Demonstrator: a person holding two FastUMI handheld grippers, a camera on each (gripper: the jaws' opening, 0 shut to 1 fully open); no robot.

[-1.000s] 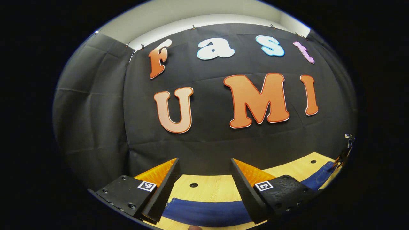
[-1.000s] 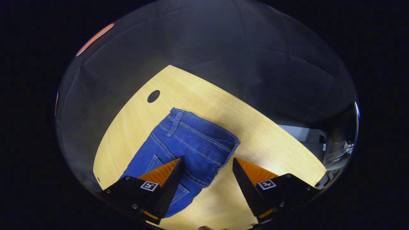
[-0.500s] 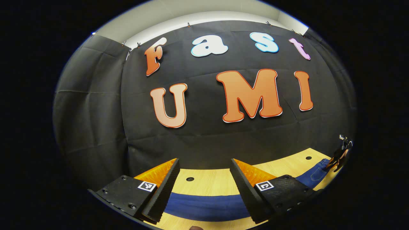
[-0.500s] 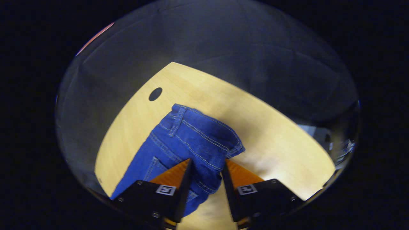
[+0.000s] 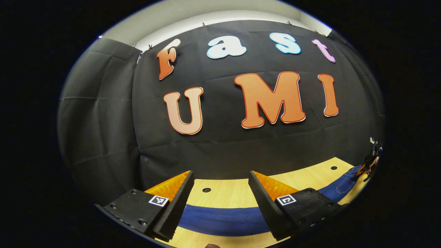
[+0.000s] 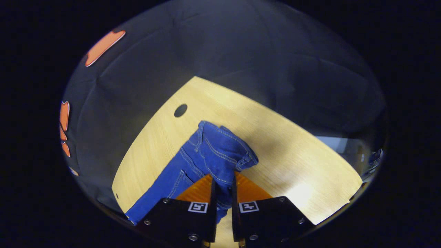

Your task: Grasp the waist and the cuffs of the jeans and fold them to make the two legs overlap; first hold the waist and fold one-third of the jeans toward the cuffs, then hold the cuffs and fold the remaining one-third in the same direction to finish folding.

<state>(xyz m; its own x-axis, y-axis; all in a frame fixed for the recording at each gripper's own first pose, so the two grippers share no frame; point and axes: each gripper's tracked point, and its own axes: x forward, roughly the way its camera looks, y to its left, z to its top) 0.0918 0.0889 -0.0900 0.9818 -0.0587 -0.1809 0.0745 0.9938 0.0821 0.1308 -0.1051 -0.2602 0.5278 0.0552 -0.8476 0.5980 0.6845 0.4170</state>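
So the jeans (image 6: 210, 155) are lying on the wooden table (image 6: 286, 155), blue denim with light stitching. In the right gripper view the waist end is bunched up and lifted a bit, with the waistband pointing toward the far edge of the table, near a small dark hole (image 6: 180, 110) in the tabletop. The right gripper (image 6: 223, 196) has its two fingers squeezed nearly together with a fold of the denim near the waist pinched between them, so it's clamped on the fabric. The rest of the pants trails off to the lower left of that view.

The left gripper (image 5: 220, 203) is a different story: its fingers are spread wide apart, nothing between them, hovering low over the table. Through the gap you can see a strip of the jeans (image 5: 224, 220) stretched flat across the wood, running sideways under both fingers, with another hole (image 5: 206, 189) in the table (image 5: 227, 196) just beyond it. Way off at the right edge of that view the denim continues up toward the other gripper (image 5: 369, 165), which is small and hard to make out. Black cloth wall (image 5: 103, 120) behind everything.
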